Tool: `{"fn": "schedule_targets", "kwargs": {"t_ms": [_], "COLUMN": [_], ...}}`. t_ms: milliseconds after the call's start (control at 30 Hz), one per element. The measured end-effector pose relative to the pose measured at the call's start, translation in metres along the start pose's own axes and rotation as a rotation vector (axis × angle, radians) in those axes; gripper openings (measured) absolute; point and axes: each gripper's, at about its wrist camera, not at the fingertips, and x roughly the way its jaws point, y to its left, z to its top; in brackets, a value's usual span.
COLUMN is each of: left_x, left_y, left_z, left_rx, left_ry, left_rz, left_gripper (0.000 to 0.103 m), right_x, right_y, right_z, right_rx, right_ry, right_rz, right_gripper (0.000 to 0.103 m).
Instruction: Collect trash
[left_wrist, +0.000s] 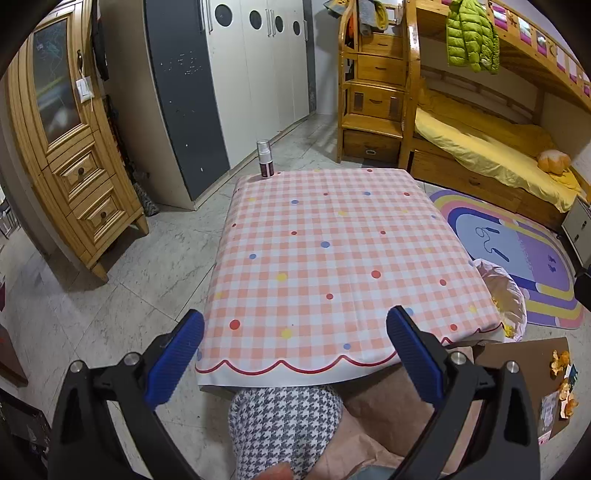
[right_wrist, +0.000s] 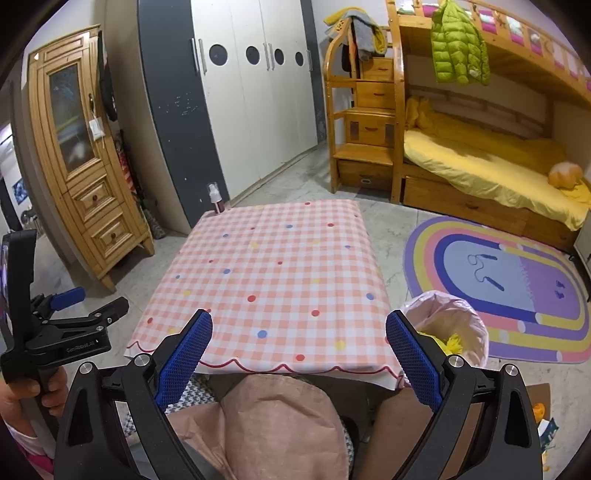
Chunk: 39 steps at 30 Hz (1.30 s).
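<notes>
A pink-lined trash bin (right_wrist: 448, 328) with yellow scraps inside stands on the floor at the table's right front corner; it also shows in the left wrist view (left_wrist: 504, 295). Orange peel and paper scraps (left_wrist: 561, 384) lie on a brown cardboard sheet (left_wrist: 517, 365) on the floor at right. My left gripper (left_wrist: 295, 350) is open and empty above the table's near edge. My right gripper (right_wrist: 299, 350) is open and empty, also above the near edge. The left gripper also shows in the right wrist view (right_wrist: 92, 302), at far left.
A table with a pink checked cloth (left_wrist: 332, 251) fills the middle. A small spray bottle (left_wrist: 265, 158) stands at its far left corner. A wooden cabinet (left_wrist: 66, 147), a wardrobe (left_wrist: 240, 74), a bunk bed (left_wrist: 480, 147) and a rainbow rug (left_wrist: 517, 251) surround it. My knees are below.
</notes>
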Motion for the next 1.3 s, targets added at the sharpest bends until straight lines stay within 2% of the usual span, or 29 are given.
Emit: {"fn": "schedule_targets", "kwargs": {"t_ms": [1300], "left_x": [0.005], "left_y": [0.003], "left_z": [0.008], "left_rx": [0.001], "left_ry": [0.006], "left_rz": [-0.003], "left_gripper": [0.096], "right_x": [0.016], "right_y": [0.000], "right_z": [-0.004], "right_rx": [-0.018], "right_ry": [0.032], "right_rz": [-0.007], "right_gripper": [0.094]}}
